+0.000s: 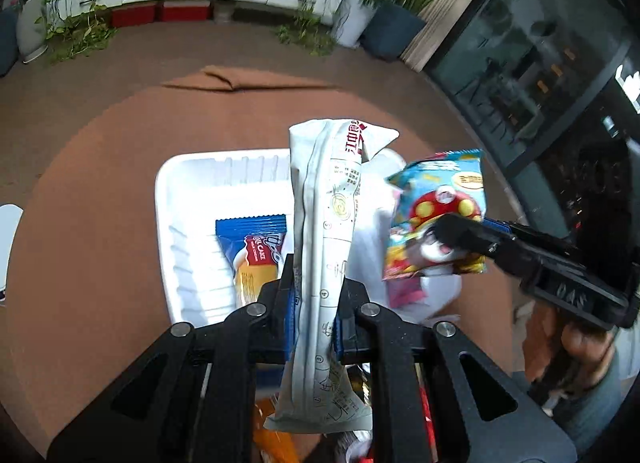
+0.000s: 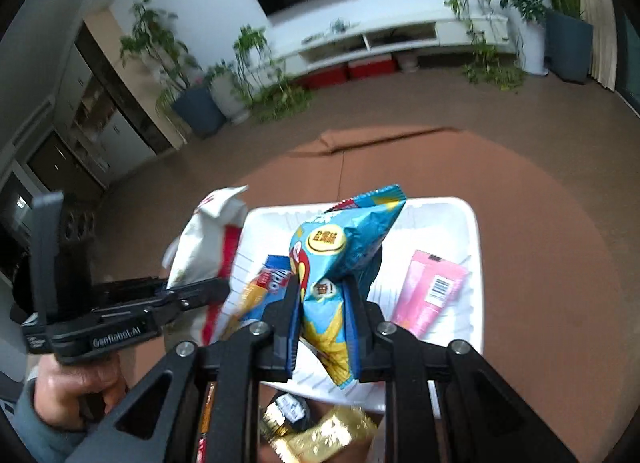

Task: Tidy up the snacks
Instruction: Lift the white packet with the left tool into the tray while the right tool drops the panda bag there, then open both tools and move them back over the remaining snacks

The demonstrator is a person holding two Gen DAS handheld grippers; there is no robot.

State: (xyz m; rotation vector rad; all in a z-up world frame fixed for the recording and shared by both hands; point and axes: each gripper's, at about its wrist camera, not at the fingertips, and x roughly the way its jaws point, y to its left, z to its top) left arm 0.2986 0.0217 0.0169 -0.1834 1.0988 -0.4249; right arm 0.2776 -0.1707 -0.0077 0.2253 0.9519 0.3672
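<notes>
Right now the left gripper [image 1: 314,295] is clamped on a long white packet [image 1: 324,247], its blue pads pressed against both sides, the packet standing up past the fingertips and hanging down behind them. The right gripper [image 2: 322,315] is likewise closed on a blue snack bag [image 2: 340,259], pinched across its lower half with the puffed top rising above the jaws.

Both packets hang over a white tray [image 1: 176,183] that sits on a round brown table [image 1: 92,223]. Inside the tray lie a blue cake packet [image 1: 250,247] toward its left side and a pink packet [image 2: 430,291] toward its right side, with bare tray floor between them. In the right wrist view the tray's far rim and right rim stand clear, with a wide band of bare tabletop beyond them up to the table's curved edge. A folded brown cloth [image 1: 236,81] lies at the far edge, well apart from the tray. Nearer than the tray, under the grippers, sit a gold-wrapped snack [image 2: 332,437] and a dark one [image 2: 290,409], close to the near rim.
</notes>
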